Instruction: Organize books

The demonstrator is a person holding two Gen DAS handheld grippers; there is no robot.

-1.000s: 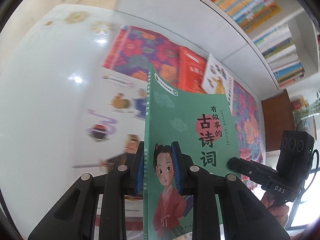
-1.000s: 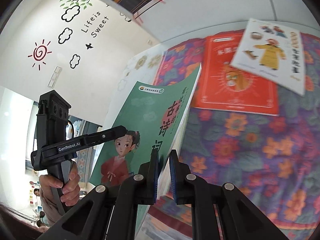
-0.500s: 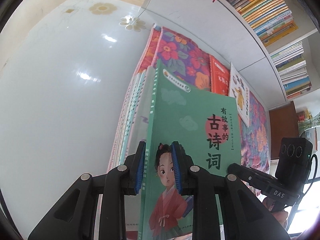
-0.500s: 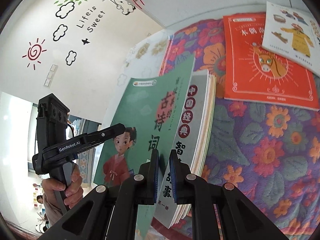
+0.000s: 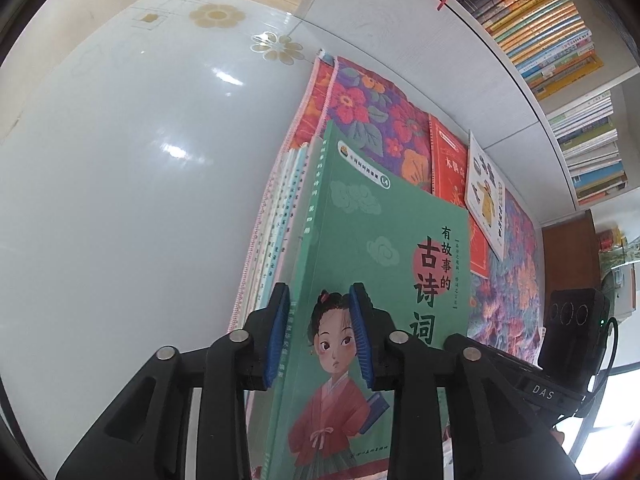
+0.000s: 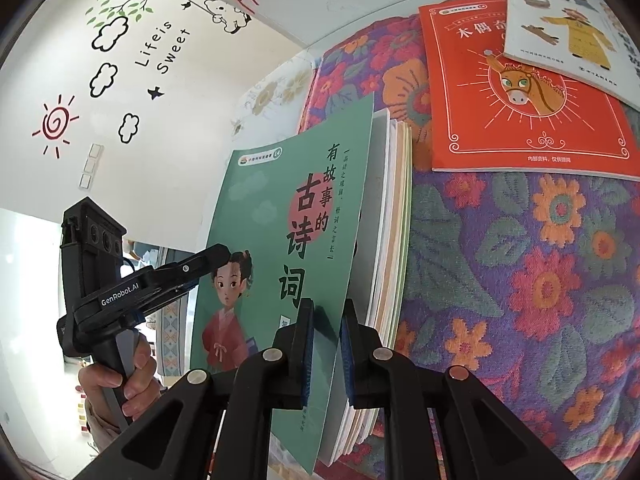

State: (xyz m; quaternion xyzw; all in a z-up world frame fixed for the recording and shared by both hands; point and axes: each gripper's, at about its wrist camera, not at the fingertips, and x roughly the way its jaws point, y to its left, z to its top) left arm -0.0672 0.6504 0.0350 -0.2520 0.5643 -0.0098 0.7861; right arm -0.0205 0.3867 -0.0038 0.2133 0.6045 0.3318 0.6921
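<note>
The green book point(image 5: 372, 240) lies atop a stack of books point(image 5: 280, 216) on the floral cloth point(image 6: 520, 264); left gripper point(image 5: 320, 336) straddles its spine edge, jaws opening, the pads seemingly just clear of the cover; right gripper point(image 6: 326, 344) is clamped on its front cover at the page edge; orange book point(image 6: 520, 92) and white book point(image 6: 572, 20) lie flat beyond, overlapping.

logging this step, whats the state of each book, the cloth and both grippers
green book: on the stack, tilted
stack of books: flat on the cloth
red book: flat, closed
white book: overlapping the red book
floral cloth: spread flat
left gripper: opening, astride the green book's spine
right gripper: shut on the green book's cover
</note>
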